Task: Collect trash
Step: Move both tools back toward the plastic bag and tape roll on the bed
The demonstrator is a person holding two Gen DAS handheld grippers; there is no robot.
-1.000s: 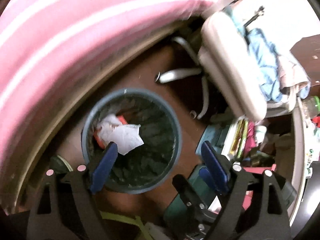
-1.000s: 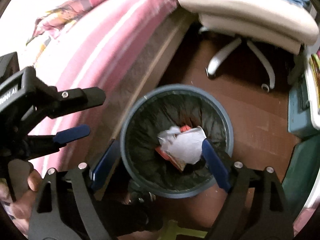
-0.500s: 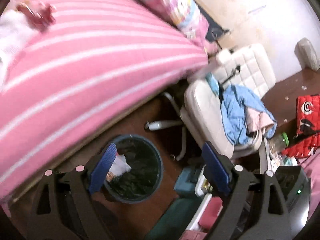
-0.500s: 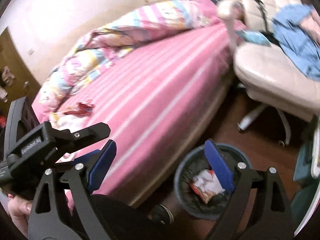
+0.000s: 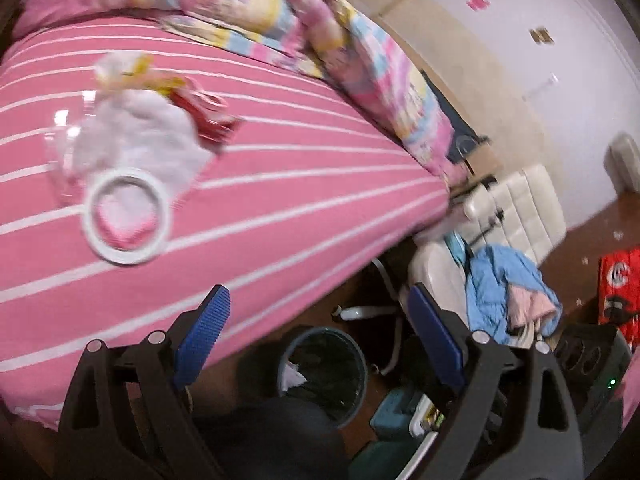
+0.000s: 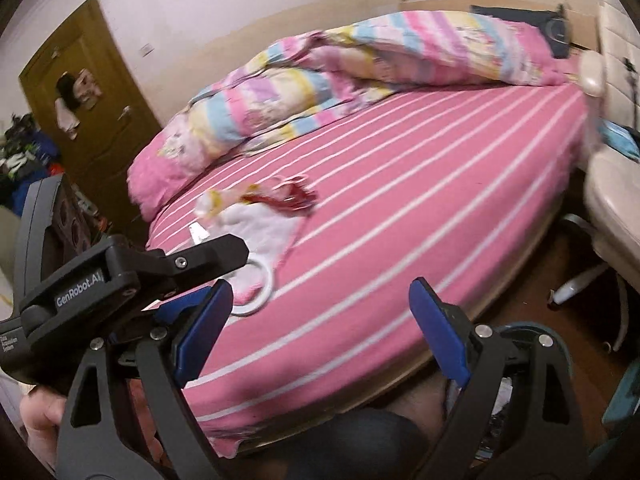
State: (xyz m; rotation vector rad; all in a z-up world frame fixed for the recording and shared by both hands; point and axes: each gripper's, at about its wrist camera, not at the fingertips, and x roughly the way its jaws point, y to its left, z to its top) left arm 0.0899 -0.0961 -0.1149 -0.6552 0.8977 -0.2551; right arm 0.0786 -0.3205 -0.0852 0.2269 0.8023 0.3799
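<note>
**Both grippers lift from the bin toward the bed's litter**

My left gripper (image 5: 318, 326) and right gripper (image 6: 318, 328) hang above the edge of the pink striped bed (image 5: 280, 200), each with jaws spread wide and nothing between them. A second ago both looked straight down into the trash bin (image 5: 356, 364), where white paper and a red wrapper lay on the black liner; half a second ago they had begun tilting up. Now the bin sits small at 6 o'clock in the left view, a scrap of white paper (image 5: 294, 376) showing inside, and in the right view only its rim (image 6: 558, 344) peeks out at 4 o'clock behind my right finger.

The trash left to collect lies on the bed. In the left view, at 10 o'clock, a white ring (image 5: 126, 216) rests on the sheet, touching the near edge of a white cloth-like wad (image 5: 136, 140); a red wrapper (image 5: 208, 116) and a yellow-and-white wrapper (image 5: 132, 70) lie at the wad's far side, and a piece of clear plastic (image 5: 64, 148) lies to its left. The right view shows the same cluster at 9 o'clock, the ring partly hidden behind my left gripper's black body (image 6: 132, 276), which my hand (image 6: 40, 412) holds at 8 o'clock.

A pastel quilt (image 6: 360, 76) is bunched along the far side of the bed, and a cream office chair (image 5: 516, 216) draped with blue clothing (image 5: 500, 280) stands at 3 o'clock in the left view.
</note>
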